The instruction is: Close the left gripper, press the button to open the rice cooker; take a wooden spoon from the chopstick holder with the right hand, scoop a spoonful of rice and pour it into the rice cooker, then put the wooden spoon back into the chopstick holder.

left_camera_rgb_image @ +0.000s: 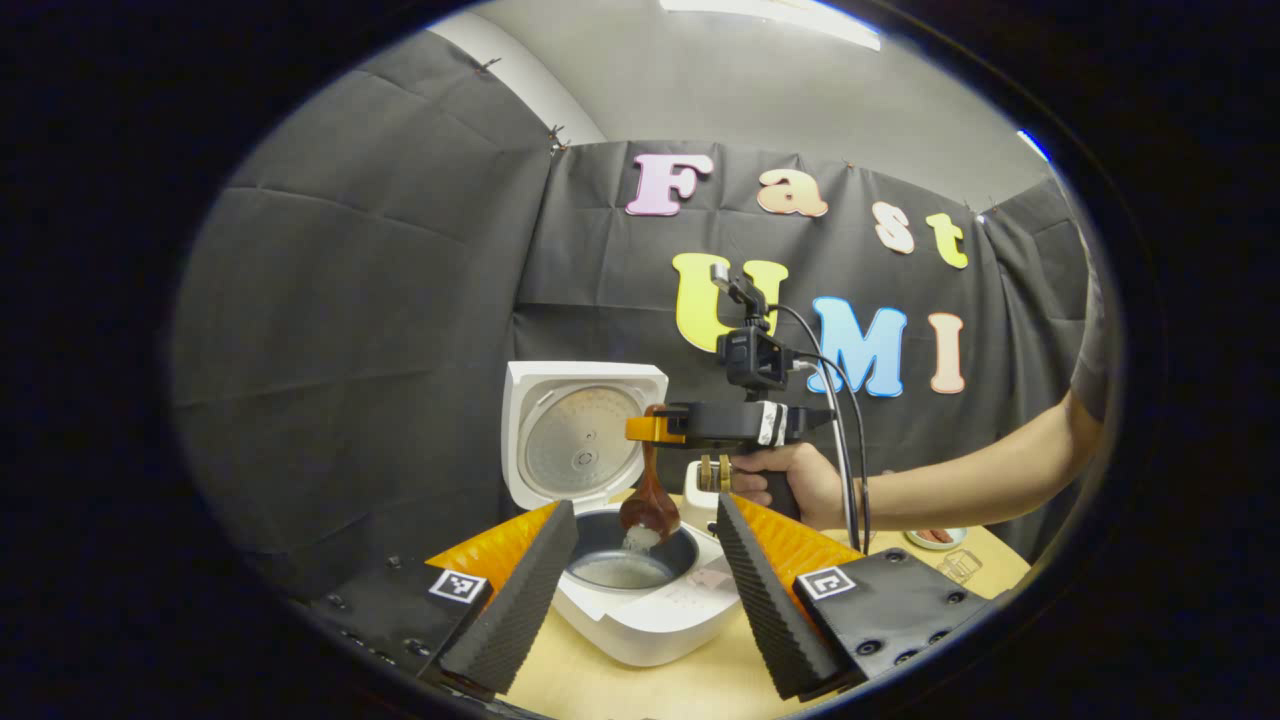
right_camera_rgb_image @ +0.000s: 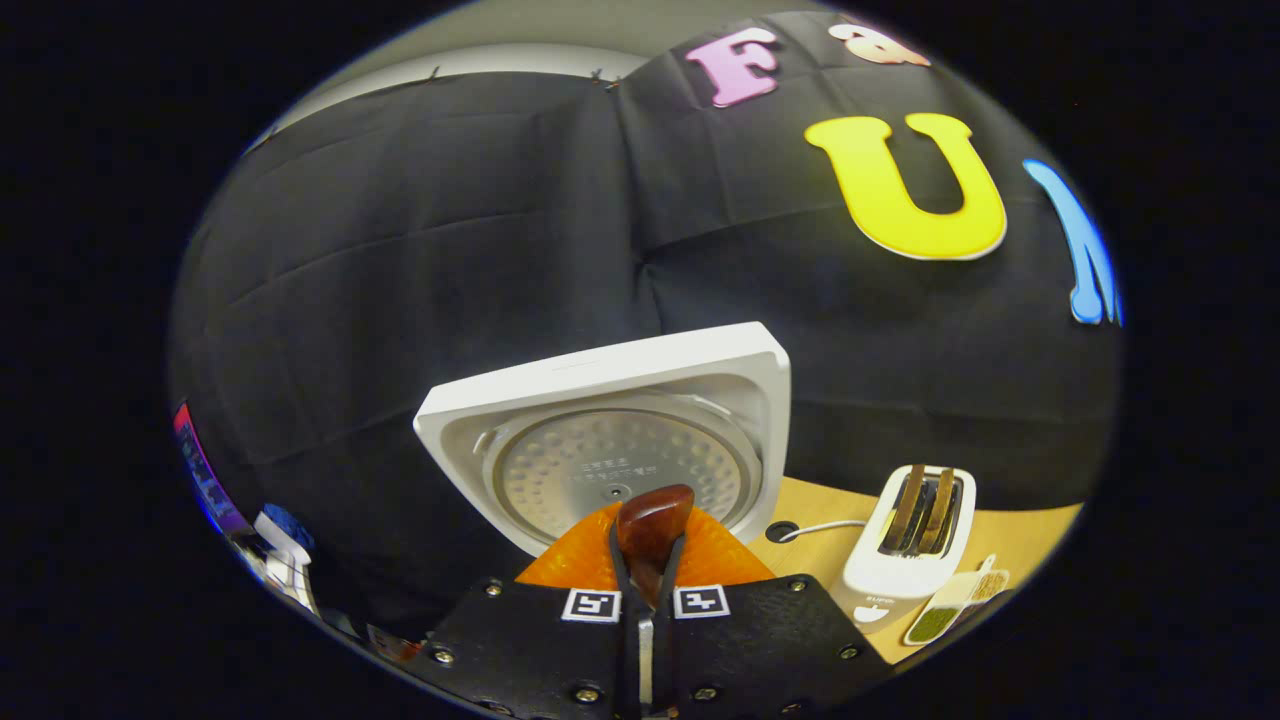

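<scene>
The white rice cooker (left_camera_rgb_image: 640, 610) stands open on the table, its lid (left_camera_rgb_image: 583, 435) upright behind the dark inner pot (left_camera_rgb_image: 625, 565), which holds some white rice. A person's hand holds my right gripper (left_camera_rgb_image: 655, 428) above the pot, shut on the handle of the brown wooden spoon (left_camera_rgb_image: 650, 505). The spoon hangs bowl-down and rice spills from it into the pot. My left gripper (left_camera_rgb_image: 645, 505) is open and empty, its fingers framing the cooker from the near side. In the right gripper view the spoon's handle end (right_camera_rgb_image: 655, 520) sticks up between my right gripper's (right_camera_rgb_image: 648, 575) closed fingers, before the lid (right_camera_rgb_image: 620, 450).
A white toaster (right_camera_rgb_image: 905, 550) with two slices stands right of the cooker on the wooden table (left_camera_rgb_image: 620, 690), also seen behind the spoon as the toaster (left_camera_rgb_image: 705, 490). A small divided seasoning tray (right_camera_rgb_image: 955, 600) lies beside it. A small dish (left_camera_rgb_image: 935, 538) sits at the far right.
</scene>
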{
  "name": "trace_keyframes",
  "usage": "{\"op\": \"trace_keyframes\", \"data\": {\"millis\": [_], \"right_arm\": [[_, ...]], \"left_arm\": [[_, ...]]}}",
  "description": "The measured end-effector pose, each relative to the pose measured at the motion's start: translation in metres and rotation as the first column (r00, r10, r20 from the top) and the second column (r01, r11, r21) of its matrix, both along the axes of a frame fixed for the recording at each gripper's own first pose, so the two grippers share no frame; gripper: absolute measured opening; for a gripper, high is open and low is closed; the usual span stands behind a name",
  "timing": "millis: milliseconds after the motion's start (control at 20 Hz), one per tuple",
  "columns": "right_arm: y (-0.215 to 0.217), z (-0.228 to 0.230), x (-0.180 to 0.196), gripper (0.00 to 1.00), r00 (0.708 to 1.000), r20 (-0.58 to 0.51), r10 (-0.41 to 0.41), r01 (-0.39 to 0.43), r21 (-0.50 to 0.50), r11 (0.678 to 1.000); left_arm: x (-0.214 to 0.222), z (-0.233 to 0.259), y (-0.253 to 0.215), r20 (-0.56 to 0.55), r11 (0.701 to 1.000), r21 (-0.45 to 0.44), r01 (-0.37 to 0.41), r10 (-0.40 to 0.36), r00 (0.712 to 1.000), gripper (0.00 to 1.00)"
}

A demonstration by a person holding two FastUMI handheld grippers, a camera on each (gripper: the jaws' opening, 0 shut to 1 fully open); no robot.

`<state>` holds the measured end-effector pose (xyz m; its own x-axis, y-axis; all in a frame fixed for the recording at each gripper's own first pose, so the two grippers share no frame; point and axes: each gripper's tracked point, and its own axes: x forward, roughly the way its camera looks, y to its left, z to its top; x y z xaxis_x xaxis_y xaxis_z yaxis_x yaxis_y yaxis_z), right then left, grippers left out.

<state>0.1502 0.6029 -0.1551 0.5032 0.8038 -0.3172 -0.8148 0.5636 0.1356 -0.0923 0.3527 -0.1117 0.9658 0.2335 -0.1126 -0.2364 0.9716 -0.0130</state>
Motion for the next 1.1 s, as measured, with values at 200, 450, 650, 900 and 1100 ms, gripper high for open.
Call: {"op": "trace_keyframes", "data": {"millis": [200,450,650,900,1100], "right_arm": [[0.013,0.002,-0.033,0.05,0.973,0.145,0.18,-0.167,-0.102,0.981],[0.008,0.009,-0.03,0.05,0.983,0.097,0.153,-0.149,-0.048,0.988],[-0.019,0.03,-0.004,0.05,0.996,-0.088,0.035,-0.025,0.111,0.993],[-0.079,0.051,0.027,0.05,0.933,-0.349,-0.09,0.196,0.283,0.939],[-0.143,0.059,0.037,0.05,0.875,-0.465,-0.138,0.323,0.347,0.88]], "left_arm": [[0.0,-0.001,0.002,0.005,1.0,0.004,-0.006,0.006,1.0,0.99],[0.0,-0.001,0.005,0.009,1.0,0.009,-0.009,0.009,1.0,0.99],[0.002,-0.001,0.004,0.021,1.0,-0.003,-0.006,0.006,1.0,0.97],[-0.001,0.007,-0.005,0.036,0.999,-0.011,0.036,-0.036,0.999,0.96],[0.012,0.01,-0.034,0.037,0.996,-0.014,0.083,-0.082,0.996,0.96]]}}
